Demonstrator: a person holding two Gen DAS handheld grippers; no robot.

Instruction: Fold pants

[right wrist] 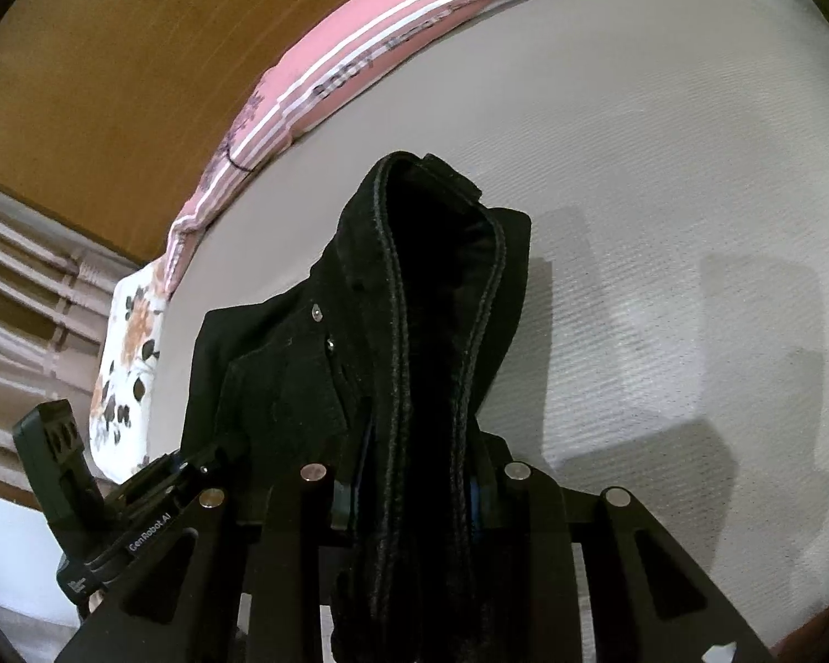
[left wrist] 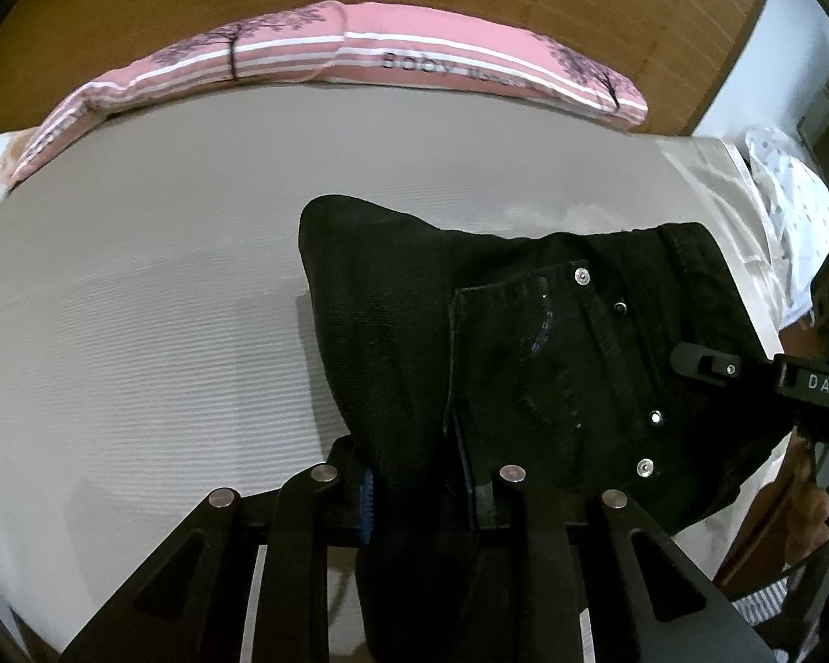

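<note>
Pants (left wrist: pixel 525 331), black, pinched tight by left gripper (left wrist: pixel 423 489) and right gripper (right wrist: pixel 412 489), above grey bed (left wrist: pixel 166 276).

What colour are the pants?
Black pants, seen best in the left wrist view.

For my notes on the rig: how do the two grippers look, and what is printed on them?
Both are matte black with angular linkage arms, silver round pins and blue pads. The right gripper bears white letters "DAS"; the left gripper bears "GenRobot AI".
</note>
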